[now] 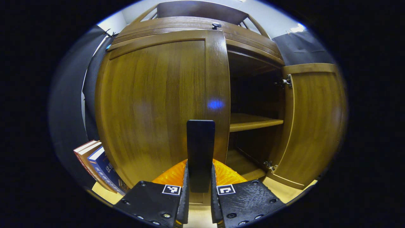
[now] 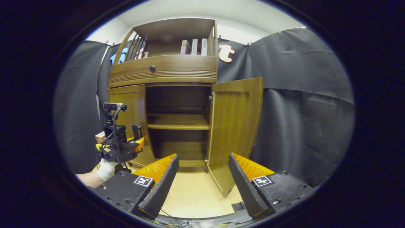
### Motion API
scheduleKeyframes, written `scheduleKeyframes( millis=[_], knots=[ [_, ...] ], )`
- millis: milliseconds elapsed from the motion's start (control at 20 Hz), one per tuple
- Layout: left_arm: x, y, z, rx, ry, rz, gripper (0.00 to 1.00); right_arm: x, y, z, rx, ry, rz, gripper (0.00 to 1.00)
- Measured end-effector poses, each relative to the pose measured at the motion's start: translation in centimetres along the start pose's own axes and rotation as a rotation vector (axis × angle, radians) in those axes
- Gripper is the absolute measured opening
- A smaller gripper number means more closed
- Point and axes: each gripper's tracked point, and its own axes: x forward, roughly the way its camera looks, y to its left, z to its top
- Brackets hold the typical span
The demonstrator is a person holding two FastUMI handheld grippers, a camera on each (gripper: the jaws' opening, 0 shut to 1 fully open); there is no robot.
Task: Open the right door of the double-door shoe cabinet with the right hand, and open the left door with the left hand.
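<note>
The wooden shoe cabinet (image 2: 164,68) stands against the booth wall. Its right door (image 2: 235,126) is swung wide open, also seen as the right door (image 1: 313,123) in the left gripper view. The left door (image 1: 158,101) fills much of the left gripper view and looks slightly ajar. My left gripper (image 1: 200,164) is shut on that door's dark upright handle (image 1: 200,139). In the right gripper view a gloved hand holds the left gripper (image 2: 121,145) at the left door (image 2: 129,114). My right gripper (image 2: 204,177) is open, holding nothing, back from the cabinet above the floor.
Inside the cabinet, a bare shelf (image 2: 178,122) crosses the dark interior. Books (image 1: 98,164) lean on the floor to the left of the cabinet. A drawer with a round knob (image 2: 152,67) and an upper shelf holding books (image 2: 193,47) sit above the doors. Pale floor (image 2: 196,193) lies in front.
</note>
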Motion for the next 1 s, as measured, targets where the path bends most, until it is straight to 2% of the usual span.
scheduleKeyframes(
  millis=[350,1000],
  knots=[
    [-5.2,1.3,-0.4,-0.005,-0.014,-0.036,0.27,0.3,1.9,0.4,-0.025,-0.009,0.042,1.0],
    [-12.9,6.2,-1.2,0.01,-0.024,0.047,0.27,0.6,7.9,-0.2,-0.081,-0.005,0.187,0.99]
  ],
)
